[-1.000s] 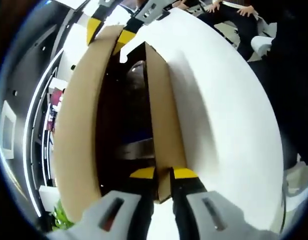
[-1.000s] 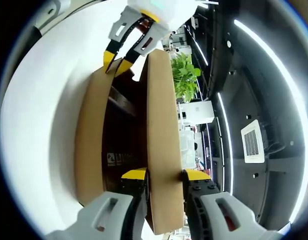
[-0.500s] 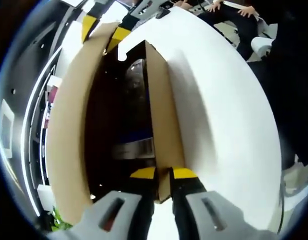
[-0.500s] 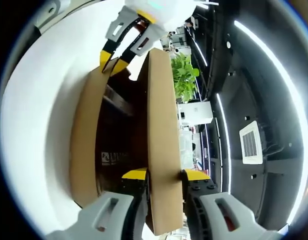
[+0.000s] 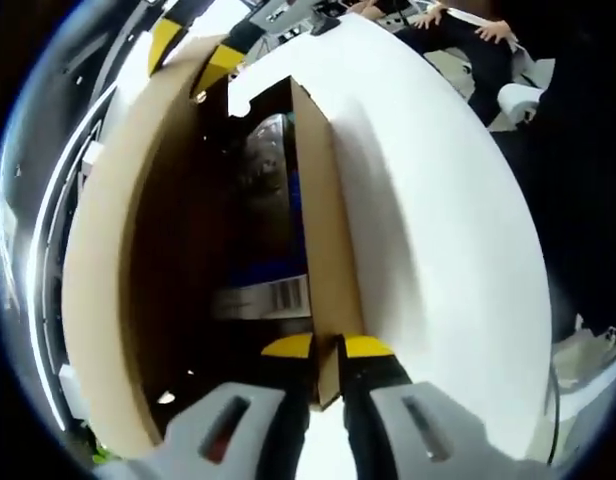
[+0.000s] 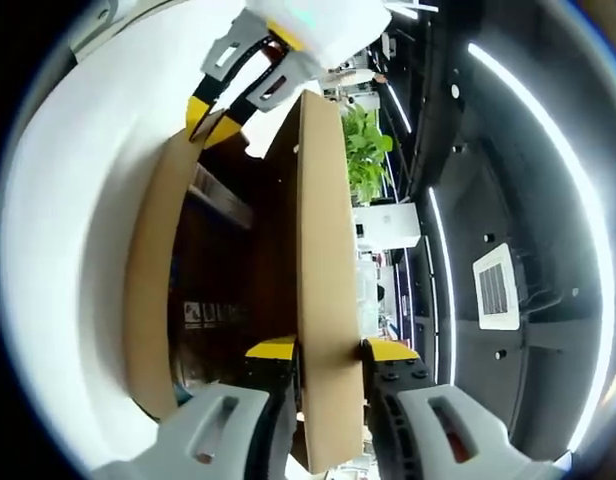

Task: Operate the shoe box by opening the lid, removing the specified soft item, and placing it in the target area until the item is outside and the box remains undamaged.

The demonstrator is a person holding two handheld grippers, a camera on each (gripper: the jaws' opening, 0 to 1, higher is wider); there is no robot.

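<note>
Left gripper clamped on the shoe box wall; right gripper clamped on the raised lid. Wrapped soft item inside, beyond the left fingertips.
</note>
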